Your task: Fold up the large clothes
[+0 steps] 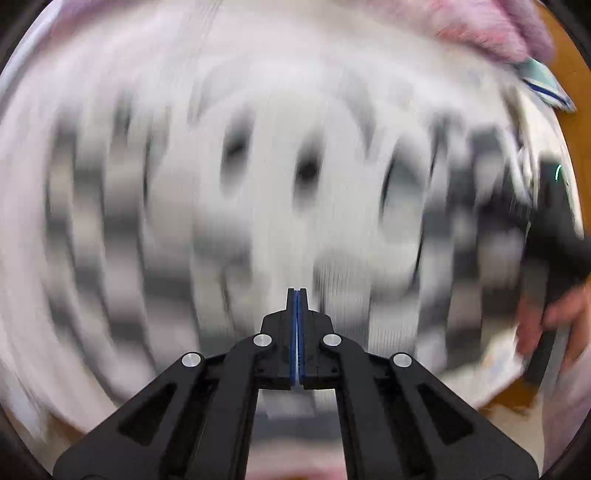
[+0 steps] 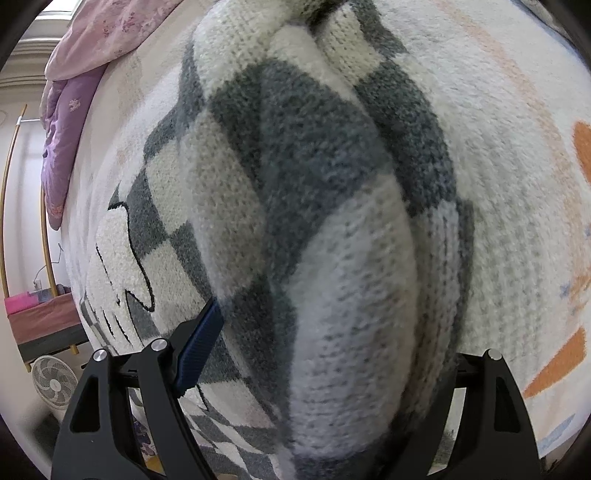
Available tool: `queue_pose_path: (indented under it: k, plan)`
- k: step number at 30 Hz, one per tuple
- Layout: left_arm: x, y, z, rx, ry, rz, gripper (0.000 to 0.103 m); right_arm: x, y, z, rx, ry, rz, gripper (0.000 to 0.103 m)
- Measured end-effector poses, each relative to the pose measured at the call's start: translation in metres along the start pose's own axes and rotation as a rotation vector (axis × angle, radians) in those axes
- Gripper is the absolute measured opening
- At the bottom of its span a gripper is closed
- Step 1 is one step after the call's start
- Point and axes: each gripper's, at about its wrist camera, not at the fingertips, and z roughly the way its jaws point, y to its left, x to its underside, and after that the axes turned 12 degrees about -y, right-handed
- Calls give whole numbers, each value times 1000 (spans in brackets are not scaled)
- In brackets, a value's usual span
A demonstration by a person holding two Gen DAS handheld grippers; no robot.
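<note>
A grey-and-cream checked knit sweater [image 2: 303, 155] lies bunched on a white bed cover [image 2: 509, 122]. A thick fold of it runs between the fingers of my right gripper [image 2: 321, 314], which stands wide. Its blue left pad [image 2: 201, 343] touches the fold's edge and the right finger is hidden under the knit. In the left wrist view the same checked sweater [image 1: 258, 166] is a motion-blurred smear below my left gripper [image 1: 297, 293]. That gripper points down with its blue pads pressed together, and I see nothing between them. At the right, a hand [image 1: 554, 317] holds a dark handle.
A pink and purple quilt [image 2: 70, 122] is heaped along the far edge of the bed, and a pink quilt [image 1: 491, 29] shows in the left wrist view too. A white fan [image 2: 55, 380] stands on the floor at lower left. Wooden floor [image 1: 570, 62] lies past the bed's edge.
</note>
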Motion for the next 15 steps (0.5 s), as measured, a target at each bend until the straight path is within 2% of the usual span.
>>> queue_pose_path:
  k: [1,3,4,5,6,7,9,11,12,14,15]
  plan:
    - [-27,3,11,14,-2,-42,0,0,1,0,2,-4,0,79]
    - [-63,11,46,25,45,-109,0,2,1,-1,3,-12,-3,79]
    - [-72,28,58,17,71,-111,0,2,0,-1,0,-17,-5,79]
    - [-93,37,80,12,146,-105,1,3,0,-1,-5,-20,-7,80]
    - [-110,43,90,5,188,-93,0,3,0,-1,-10,-20,-8,82]
    - [-112,39,92,5,215,-59,1,4,1,0,-14,-19,-12,84]
    - [-109,45,87,37,221,-38,1,4,4,2,-16,-5,-31,86]
    - [-108,43,86,65,201,-94,0,6,7,3,-4,-1,-46,86]
    - [-97,41,82,64,189,-85,0,6,8,3,1,0,-51,86]
    - [-49,74,63,52,176,-54,0,6,9,4,6,4,-58,86]
    - [-28,76,57,56,168,-77,0,5,10,3,8,6,-60,86]
